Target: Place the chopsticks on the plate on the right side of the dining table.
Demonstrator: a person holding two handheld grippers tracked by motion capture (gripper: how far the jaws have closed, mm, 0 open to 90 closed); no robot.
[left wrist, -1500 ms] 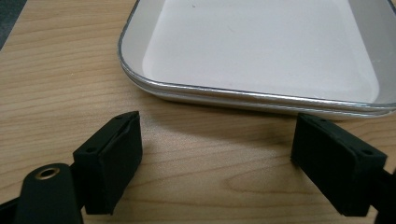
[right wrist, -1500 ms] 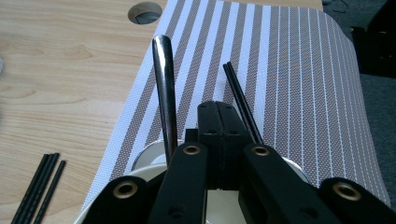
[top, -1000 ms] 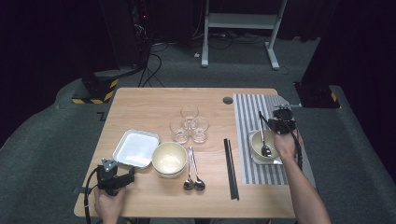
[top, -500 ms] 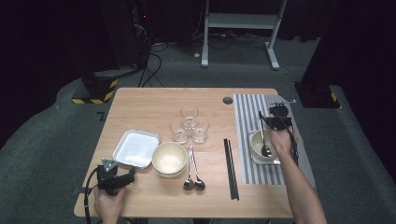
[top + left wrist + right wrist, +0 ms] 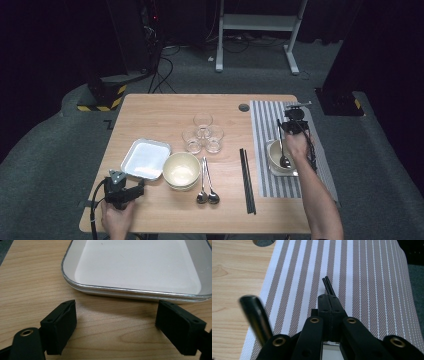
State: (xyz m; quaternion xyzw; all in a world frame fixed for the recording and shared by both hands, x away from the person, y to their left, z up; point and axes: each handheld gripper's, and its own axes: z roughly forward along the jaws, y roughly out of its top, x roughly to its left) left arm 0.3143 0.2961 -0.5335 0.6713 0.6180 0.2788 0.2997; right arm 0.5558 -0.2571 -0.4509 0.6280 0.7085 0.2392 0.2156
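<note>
On the wooden table (image 5: 150,120), right gripper (image 5: 327,298) clamps chopsticks (image 5: 328,286) over striped mat (image 5: 367,277); left gripper (image 5: 115,325) gapes

Grey carpet floor (image 5: 60,150), dark room, white desk frame (image 5: 260,30) behind.

Table (image 5: 150,115) is lit nice and even from above while the room behind it drops off to near black, so the high view looks pretty contrasty and a bit soft. In the left gripper view the white tray (image 5: 140,267) is bright with glare along its metal rim and throws a soft shadow onto the wood. In the right gripper view the striped mat (image 5: 367,277) is sharp, but the dark handle (image 5: 255,315) up close is a blurry smear.
</note>
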